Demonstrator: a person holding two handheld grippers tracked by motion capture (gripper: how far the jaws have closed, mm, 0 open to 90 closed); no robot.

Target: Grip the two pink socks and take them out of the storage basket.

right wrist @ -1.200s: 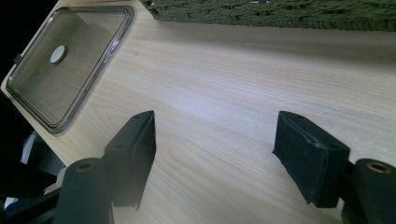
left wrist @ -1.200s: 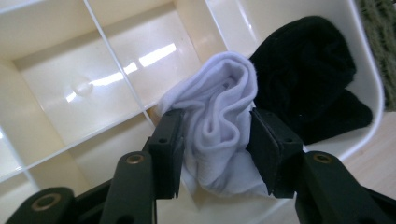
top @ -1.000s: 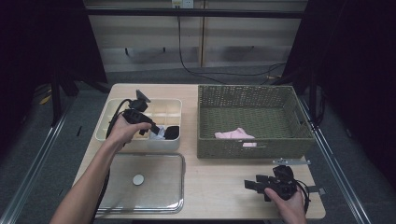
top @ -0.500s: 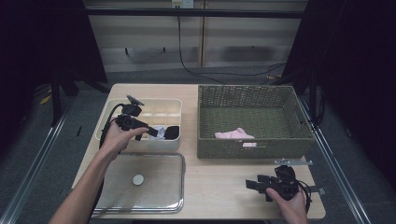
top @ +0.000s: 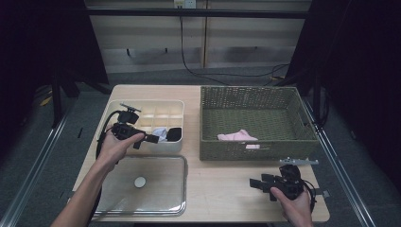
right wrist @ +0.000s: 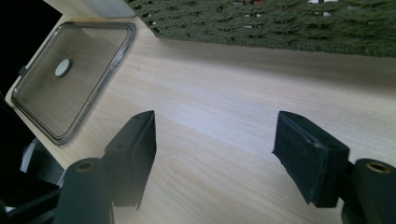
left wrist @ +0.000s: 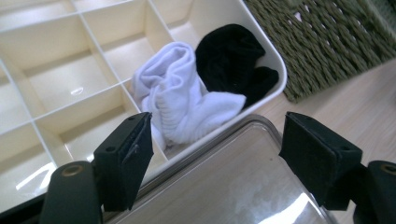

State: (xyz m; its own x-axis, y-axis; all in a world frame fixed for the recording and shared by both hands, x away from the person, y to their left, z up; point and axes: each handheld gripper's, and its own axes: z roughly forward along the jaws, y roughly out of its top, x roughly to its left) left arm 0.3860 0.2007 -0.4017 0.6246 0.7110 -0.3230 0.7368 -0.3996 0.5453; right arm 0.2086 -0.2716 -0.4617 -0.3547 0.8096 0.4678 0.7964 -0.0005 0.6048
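Observation:
A cream divided box [top: 146, 103] stands at the left of the table. In its front right compartments lie a white sock [left wrist: 182, 98] and a black sock [left wrist: 231, 56], side by side. My left gripper [top: 153, 138] hovers over the box's near edge, just short of the white sock [top: 160, 134]. Its jaws have just been opening and stand wide in the left gripper view [left wrist: 217, 135], with nothing between them. My right gripper [top: 253, 182] is held open and holds nothing, low over bare wood near the front right; the right gripper view [right wrist: 215, 140] shows it too.
A green wicker basket [top: 255, 97] with a pink cloth [top: 236, 136] inside stands right of the box. A clear lid [top: 142, 198] with a round knob [top: 140, 181] lies on the table in front of the box. Dark floor surrounds the table.
My left gripper has drawn back from over the box toward its near left edge, away from the white sock. The right gripper has stayed where it was.

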